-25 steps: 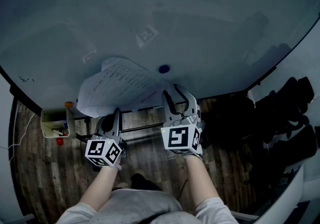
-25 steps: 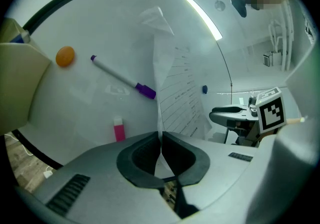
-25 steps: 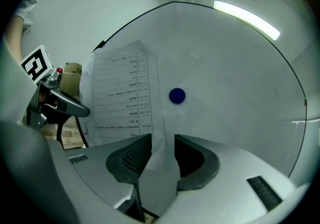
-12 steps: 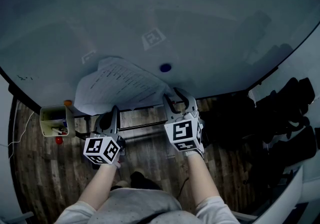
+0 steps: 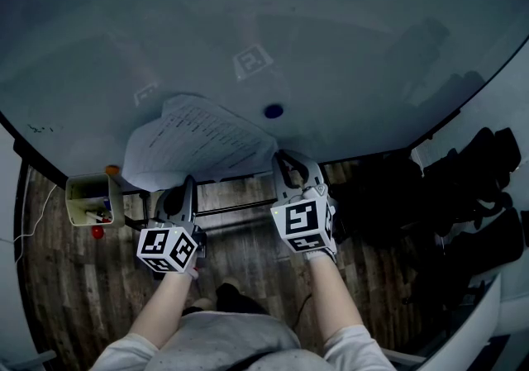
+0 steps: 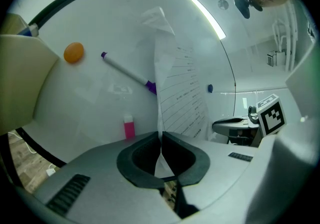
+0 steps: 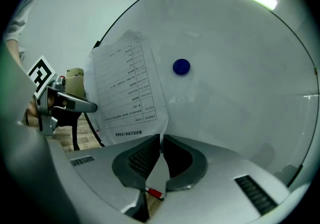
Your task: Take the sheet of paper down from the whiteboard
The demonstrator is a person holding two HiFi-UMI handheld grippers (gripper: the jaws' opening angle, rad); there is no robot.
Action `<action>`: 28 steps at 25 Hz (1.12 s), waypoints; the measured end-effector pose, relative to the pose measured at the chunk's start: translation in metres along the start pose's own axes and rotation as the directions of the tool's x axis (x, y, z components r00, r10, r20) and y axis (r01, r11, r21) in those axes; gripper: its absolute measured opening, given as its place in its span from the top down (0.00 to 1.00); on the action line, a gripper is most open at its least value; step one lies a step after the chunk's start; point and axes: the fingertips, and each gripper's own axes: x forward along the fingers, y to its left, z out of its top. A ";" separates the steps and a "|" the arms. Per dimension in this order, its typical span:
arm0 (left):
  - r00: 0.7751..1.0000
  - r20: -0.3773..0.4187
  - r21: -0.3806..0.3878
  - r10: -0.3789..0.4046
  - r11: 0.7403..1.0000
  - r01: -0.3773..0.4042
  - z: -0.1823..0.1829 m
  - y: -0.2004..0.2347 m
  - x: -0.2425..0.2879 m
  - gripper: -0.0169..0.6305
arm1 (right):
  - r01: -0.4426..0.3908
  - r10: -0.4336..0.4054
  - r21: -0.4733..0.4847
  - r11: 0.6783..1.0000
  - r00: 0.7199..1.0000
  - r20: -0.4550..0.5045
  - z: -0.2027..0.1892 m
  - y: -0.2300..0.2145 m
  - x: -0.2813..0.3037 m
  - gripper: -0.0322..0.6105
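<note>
The printed sheet of paper [image 5: 198, 142] hangs loosely off the whiteboard [image 5: 347, 30], bulging toward me. A blue magnet [image 5: 274, 111] sits on the board just past the sheet's upper right, clear of it. My left gripper [image 5: 188, 184] is shut on the sheet's lower left edge; in the left gripper view the paper [image 6: 180, 93] runs edge-on between the jaws of that gripper [image 6: 160, 137]. My right gripper [image 5: 286, 163] is closing its jaws on the lower right corner; in the right gripper view the paper [image 7: 127, 86] dips between the nearly met pads of this gripper [image 7: 161, 139], below the blue magnet [image 7: 181, 67].
On the board, left of the sheet, sit an orange magnet [image 6: 74, 52], a purple-capped marker [image 6: 127, 73] and a small pink item [image 6: 129, 128]. A beige holder box [image 5: 92, 200] hangs at the board's lower left. Dark chairs [image 5: 463, 187] stand on the wooden floor at the right.
The right gripper has sunk a little along the sheet's right corner and its jaws, wide open before, have come together on the paper. The left gripper has kept still.
</note>
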 end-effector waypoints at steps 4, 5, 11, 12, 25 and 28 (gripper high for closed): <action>1.000 -0.006 0.010 -0.009 1.000 0.009 0.002 -0.002 -0.003 0.94 | 0.004 -0.004 -0.004 1.000 1.000 -0.006 0.000 0.002 -0.005 0.90; 1.000 -0.008 0.013 -0.012 1.000 0.012 0.001 -0.003 -0.004 0.94 | 0.006 -0.006 -0.008 1.000 1.000 -0.008 0.000 0.003 -0.006 0.90; 0.999 -0.023 0.036 -0.034 0.999 0.035 -0.001 -0.003 -0.009 0.94 | 0.019 -0.020 -0.023 1.000 1.000 -0.015 0.000 0.009 -0.013 0.90; 0.999 -0.027 0.041 -0.039 0.998 0.040 -0.001 -0.003 -0.010 0.94 | 0.021 -0.021 -0.024 0.999 1.000 -0.017 0.000 0.011 -0.014 0.90; 0.984 -0.090 0.083 -0.152 0.984 0.160 -0.010 -0.009 -0.039 0.95 | 0.086 -0.086 -0.012 0.996 0.995 -0.056 -0.005 0.038 -0.051 0.91; 0.978 -0.101 0.093 -0.182 0.977 0.191 -0.012 -0.017 -0.047 0.95 | 0.102 -0.102 -0.004 0.995 0.993 -0.066 -0.009 0.042 -0.066 0.91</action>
